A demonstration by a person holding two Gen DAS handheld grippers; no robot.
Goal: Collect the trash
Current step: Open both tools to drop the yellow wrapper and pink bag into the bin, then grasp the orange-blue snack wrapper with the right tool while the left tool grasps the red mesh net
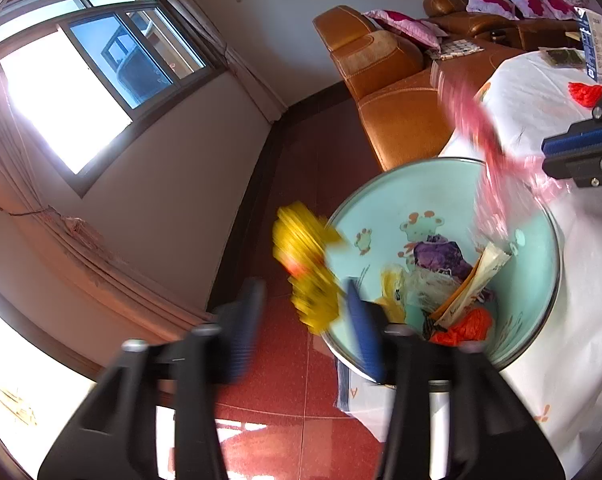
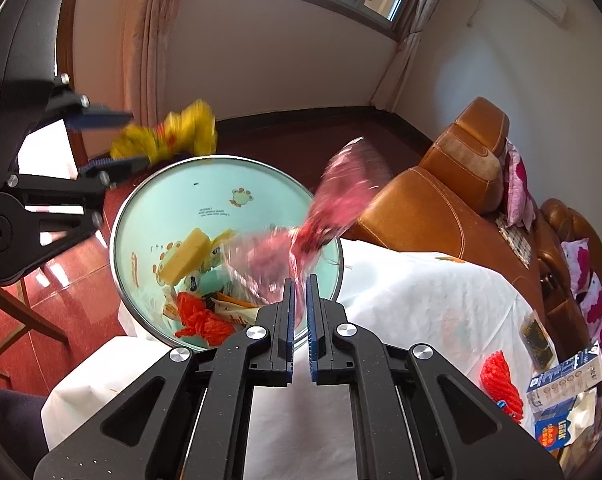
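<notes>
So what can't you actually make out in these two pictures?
- Yellow wrapper: motion-blurred in both views, so its print is unreadable.
- Pink plastic bag: blurred; what it holds is unclear.
- Bin bottom: covered by trash in both views.
- Blue carton: cut off by the right wrist view's edge; text too small.

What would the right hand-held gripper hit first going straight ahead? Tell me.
Most likely the pink plastic wrapper pinched in the right hand-held gripper; past it, the mint-green trash bin and its litter. Depth is uncertain.
</notes>
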